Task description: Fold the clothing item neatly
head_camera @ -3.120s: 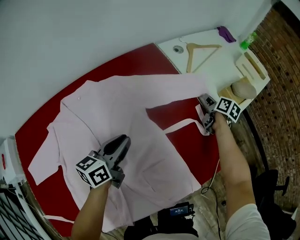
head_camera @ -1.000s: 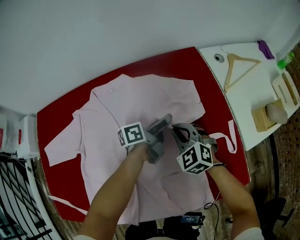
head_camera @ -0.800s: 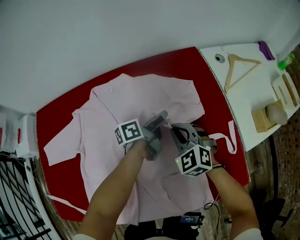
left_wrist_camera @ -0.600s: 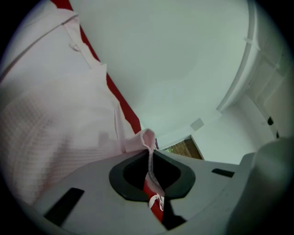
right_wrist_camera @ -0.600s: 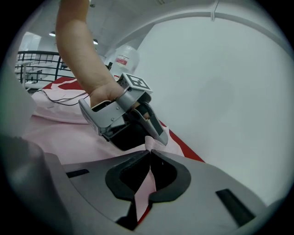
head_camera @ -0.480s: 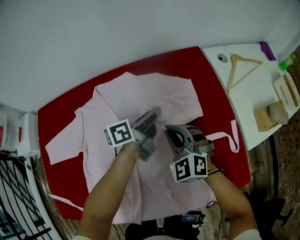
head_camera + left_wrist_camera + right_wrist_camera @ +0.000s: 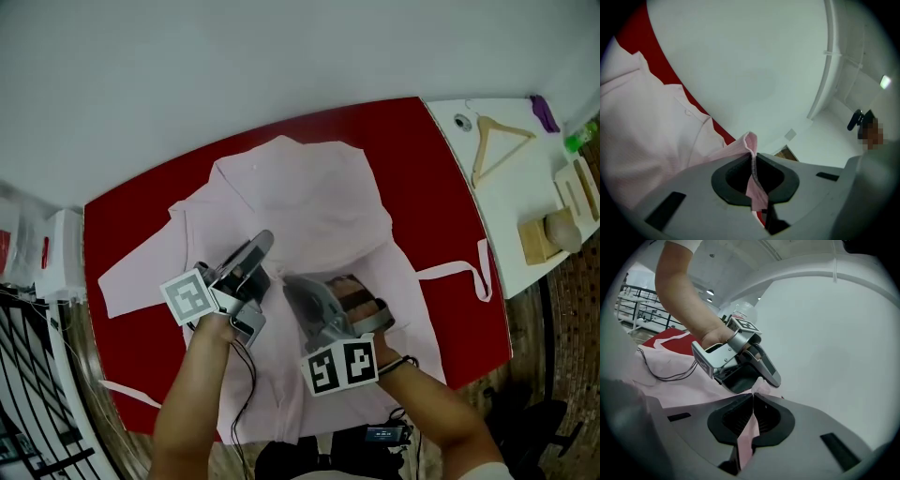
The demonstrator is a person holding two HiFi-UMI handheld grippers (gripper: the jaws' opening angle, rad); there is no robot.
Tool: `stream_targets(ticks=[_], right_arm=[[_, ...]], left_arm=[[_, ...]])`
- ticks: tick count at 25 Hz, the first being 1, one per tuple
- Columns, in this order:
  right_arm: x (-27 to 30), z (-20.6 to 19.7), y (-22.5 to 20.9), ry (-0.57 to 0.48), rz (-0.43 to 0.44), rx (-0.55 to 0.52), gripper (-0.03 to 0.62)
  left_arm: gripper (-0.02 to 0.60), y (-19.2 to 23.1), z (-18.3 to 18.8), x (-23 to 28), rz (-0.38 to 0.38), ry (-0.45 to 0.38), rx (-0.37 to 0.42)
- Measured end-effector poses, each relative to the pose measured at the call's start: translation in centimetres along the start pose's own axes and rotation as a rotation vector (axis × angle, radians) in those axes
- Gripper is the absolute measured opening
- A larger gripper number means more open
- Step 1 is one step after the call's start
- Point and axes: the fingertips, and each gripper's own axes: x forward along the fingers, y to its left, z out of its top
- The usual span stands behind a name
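Note:
A pale pink shirt lies spread on the red table, collar towards the far edge. My left gripper is shut on a fold of its fabric, and the pink edge shows pinched between the pads. Close beside it, my right gripper is also shut on shirt fabric. Both hold the cloth lifted over the shirt's middle. In the right gripper view the left gripper sits just ahead of my jaws. The left sleeve lies flat.
A pink strap trails to the table's right edge. A white side table at the right holds a wooden hanger and a wooden block. Black railing stands at the left.
Both grippers have moved left and nearer to me, lifting the pinched fabric with them. The shirt's right side has been drawn in over its middle.

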Motion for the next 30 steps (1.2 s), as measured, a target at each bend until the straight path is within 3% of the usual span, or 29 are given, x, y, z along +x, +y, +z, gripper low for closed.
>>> stream_targets(ticks=[5,8,10,12,15,16,17,18,20,22,26,28,30], right_arm=[[2.6,0.6,4.0,0.017,0.063,0.011,0.018],[4.0,-0.6,5.9,0.057,0.098,0.02,0.018],[5.0,-1.9,7.3,0.098,0.13,0.019,0.02],[5.9,-3.4,8.8,0.141,0.169,0.015,0.02],[6.4,-4.8,11.2,0.177,0.266,0.026,0.025],[6.3,-4.9,11.8,0.174,0.298,0.043,0.06],[5.9,-4.7,12.1,0.162,0.327,0.071,0.137],[5.5,-4.4,12.0,0.145,0.35,0.113,0.16],[4.4,-4.0,10.5,0.109,0.363,0.225,0.164],[3.2,-4.3,7.3,0.087,0.324,0.342,0.163],[2.1,-8.2,-1.4,0.113,0.147,0.543,0.154],[2.0,-11.6,-5.3,0.169,0.039,0.599,0.067],[2.1,-15.4,-7.9,0.24,-0.042,0.653,0.029]], left_arm=[[0.015,2.9,0.3,-4.1,0.048,-0.016,-0.016],[0.015,5.4,-0.9,-5.1,0.104,0.031,-0.002],[0.032,7.6,-1.4,-6.0,0.194,0.076,0.042],[0.162,9.2,-1.3,-7.1,0.284,0.105,0.1],[0.193,10.2,-0.5,-9.1,0.398,0.105,0.192],[0.193,10.4,-0.1,-9.7,0.434,0.094,0.226],[0.193,10.2,0.4,-10.2,0.463,0.08,0.266],[0.193,9.8,0.7,-10.5,0.479,0.069,0.312],[0.193,8.1,0.7,-9.9,0.451,0.07,0.388],[0.192,6.2,-0.9,-8.2,0.363,0.121,0.41],[0.143,4.7,-6.2,-5.1,0.226,0.287,0.376],[0.086,5.1,-8.5,-4.6,0.209,0.366,0.335],[0.047,5.9,-10.4,-4.6,0.213,0.434,0.285]])
